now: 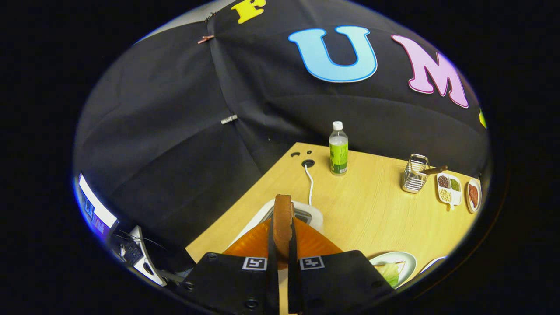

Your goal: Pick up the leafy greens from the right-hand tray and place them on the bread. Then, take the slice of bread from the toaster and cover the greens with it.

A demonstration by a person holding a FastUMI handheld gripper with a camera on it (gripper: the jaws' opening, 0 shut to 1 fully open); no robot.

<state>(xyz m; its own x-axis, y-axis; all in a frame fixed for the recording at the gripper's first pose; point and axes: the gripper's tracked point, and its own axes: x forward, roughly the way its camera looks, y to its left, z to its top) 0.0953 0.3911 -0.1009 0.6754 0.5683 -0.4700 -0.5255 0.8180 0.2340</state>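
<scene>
Gripper (282, 258): fingers nearly closed, clamped on bread slice (282, 221), held upright over toaster (306, 214). Step: second, bread lifted out. Greens (390, 271): on plate (409, 262), right of fingers. Next move: carry slice across, turn flat, lower onto greens.

Gripper (282, 253) at bottom centre of the frame: two flat angular finger plates, each carrying a small square black-and-white fiducial marker. Round screw heads dot the plates near their outer and lower edges.
</scene>
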